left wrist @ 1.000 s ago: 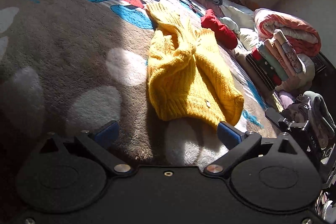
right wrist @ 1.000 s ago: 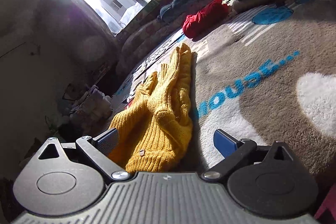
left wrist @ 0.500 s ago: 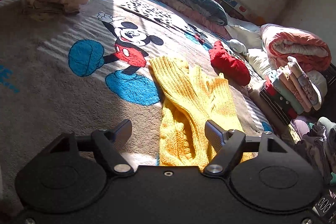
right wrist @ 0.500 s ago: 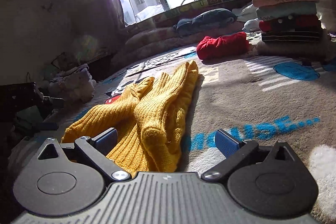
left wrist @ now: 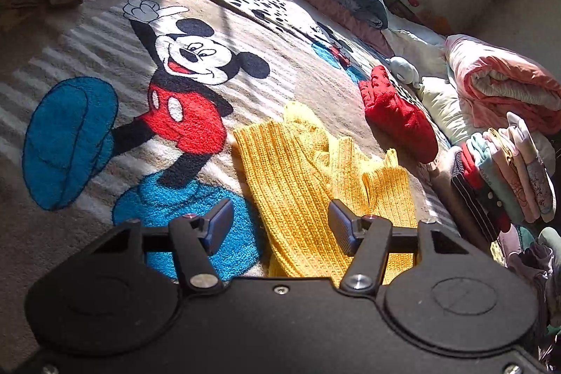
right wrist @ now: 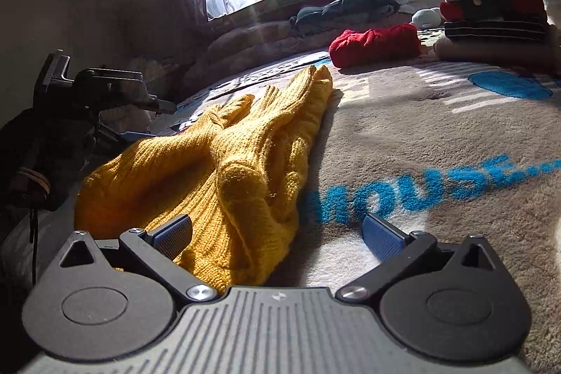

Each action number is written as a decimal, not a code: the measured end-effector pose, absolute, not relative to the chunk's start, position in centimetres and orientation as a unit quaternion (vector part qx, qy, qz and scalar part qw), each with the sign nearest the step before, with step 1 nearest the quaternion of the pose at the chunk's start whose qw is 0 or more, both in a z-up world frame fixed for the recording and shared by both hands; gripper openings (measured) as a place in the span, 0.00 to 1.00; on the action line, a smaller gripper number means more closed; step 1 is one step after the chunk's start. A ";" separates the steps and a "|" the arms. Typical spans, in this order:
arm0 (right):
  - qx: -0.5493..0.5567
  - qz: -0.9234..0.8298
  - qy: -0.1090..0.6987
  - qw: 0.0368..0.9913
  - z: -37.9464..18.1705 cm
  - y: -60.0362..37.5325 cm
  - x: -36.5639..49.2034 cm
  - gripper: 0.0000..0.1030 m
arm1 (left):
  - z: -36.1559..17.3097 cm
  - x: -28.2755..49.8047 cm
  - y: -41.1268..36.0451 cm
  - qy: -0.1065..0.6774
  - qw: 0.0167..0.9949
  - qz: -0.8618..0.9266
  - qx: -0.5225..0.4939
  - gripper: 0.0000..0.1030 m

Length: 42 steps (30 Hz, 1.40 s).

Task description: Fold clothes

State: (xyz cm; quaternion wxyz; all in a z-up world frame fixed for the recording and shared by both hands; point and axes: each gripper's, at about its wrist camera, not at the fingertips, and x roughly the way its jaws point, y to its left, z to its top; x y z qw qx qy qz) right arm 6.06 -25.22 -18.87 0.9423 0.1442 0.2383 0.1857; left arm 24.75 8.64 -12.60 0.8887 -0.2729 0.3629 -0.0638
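Left gripper (left wrist: 278, 225) moved closer over yellow sweater (left wrist: 315, 184), jaws narrower but apart; right gripper (right wrist: 277, 232) stayed wide, empty.

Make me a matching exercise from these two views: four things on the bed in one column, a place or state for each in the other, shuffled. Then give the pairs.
Things
1. yellow knit sweater
2. red knit garment
3. stack of folded clothes
4. dark blue garment

Places or states
A. piled neatly, striped piece near the bottom
B. lying loose and rumpled on the cartoon mouse blanket, right in front of both tools
C. lying along the bolster under the window
D. bundled up on the blanket beyond the sweater

Pairs: 1-B, 2-D, 3-A, 4-C
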 end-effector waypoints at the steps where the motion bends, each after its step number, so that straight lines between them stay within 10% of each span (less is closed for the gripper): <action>1: 0.145 0.186 0.236 0.943 -18.9 -25.2 6.1 1.00 | -12.8 25.2 8.8 0.365 0.887 -0.063 -0.276 0.57; 12: 0.162 0.192 0.226 0.941 -19.2 -25.7 6.2 1.00 | -15.4 29.1 10.1 0.378 0.862 -0.055 -0.334 0.53; 20: 0.165 0.193 0.223 0.941 -19.2 -25.7 6.2 1.00 | -14.9 29.0 10.1 0.354 0.870 -0.059 -0.339 0.07; 42: 0.173 0.196 0.214 0.941 -19.4 -25.9 6.0 1.00 | -5.3 21.5 15.8 0.248 0.937 -0.034 -0.244 0.04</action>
